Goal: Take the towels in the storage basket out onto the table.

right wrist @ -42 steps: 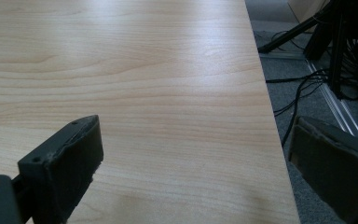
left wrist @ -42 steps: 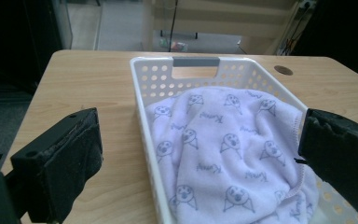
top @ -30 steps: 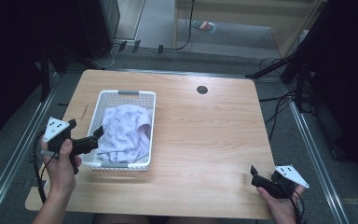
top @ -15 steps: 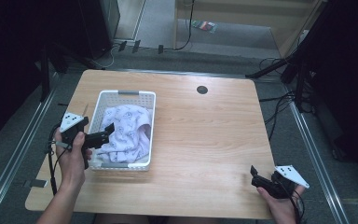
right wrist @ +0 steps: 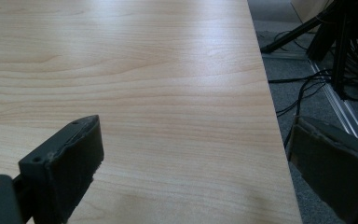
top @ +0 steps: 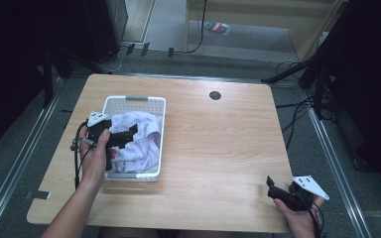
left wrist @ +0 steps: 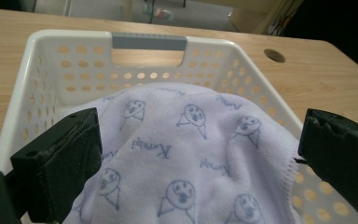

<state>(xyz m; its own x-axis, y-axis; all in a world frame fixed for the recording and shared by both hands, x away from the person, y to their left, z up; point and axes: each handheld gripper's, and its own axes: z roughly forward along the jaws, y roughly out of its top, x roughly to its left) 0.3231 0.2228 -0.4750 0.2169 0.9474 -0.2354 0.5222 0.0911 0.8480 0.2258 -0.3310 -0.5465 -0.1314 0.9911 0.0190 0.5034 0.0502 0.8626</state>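
A white perforated basket [top: 149, 104] with a grey handle [left wrist: 148, 41] stands on the left half of the wooden table. A pale lilac cloth [top: 138, 145] printed with small faces lies bunched inside it [left wrist: 186, 154]. My left gripper [top: 127, 134] hangs over the near left part of the basket, open, its jaws spread on either side of the cloth with nothing between them [left wrist: 196, 154]. My right gripper [top: 273, 186] rests open low at the table's front right corner, over bare wood [right wrist: 191, 154].
A round cable hole [top: 215, 95] sits near the table's far edge. The table's right edge [right wrist: 270, 107] runs close to the right gripper, with cables on the floor [right wrist: 307, 93] beyond it. Metal rails [top: 25, 148] flank the table.
My left gripper has moved from the basket's left rim to above the cloth, toward the far right. The right gripper has not moved.
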